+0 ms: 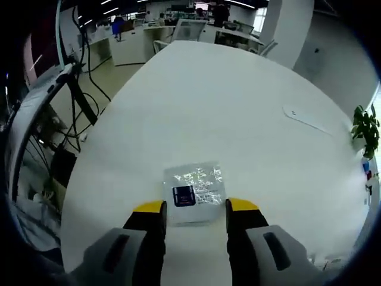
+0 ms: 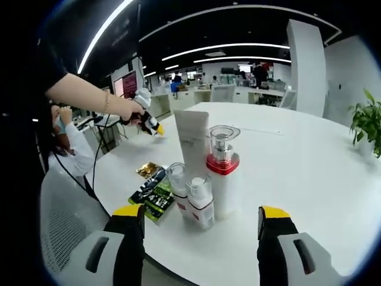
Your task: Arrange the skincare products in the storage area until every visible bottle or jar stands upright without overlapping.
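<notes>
In the left gripper view, the left gripper (image 1: 196, 210) hangs low over the wide white oval table (image 1: 238, 119) with its yellow-tipped jaws parted. A flat, shiny transparent sachet with a dark blue label (image 1: 194, 193) lies on the table, and its near edge sits between the two jaw tips. I cannot tell if the tips touch it, but they are not closed on it.

In the right gripper view, the right gripper (image 2: 202, 215) is also released, its jaws wide apart, with nothing between them. Ahead of it, near the table edge, the skincare products stand upright in a tight group — a tall white squeeze tube (image 2: 192, 142), a white pump bottle with a red collar and clear cap (image 2: 222, 170), and two small white bottles with clear caps (image 2: 190, 193) in front. Beside them, to the left, flat green and gold packets (image 2: 152, 193) lie on the table. Further back, a person's hand (image 2: 128, 110) holds the other gripper above the table.
</notes>
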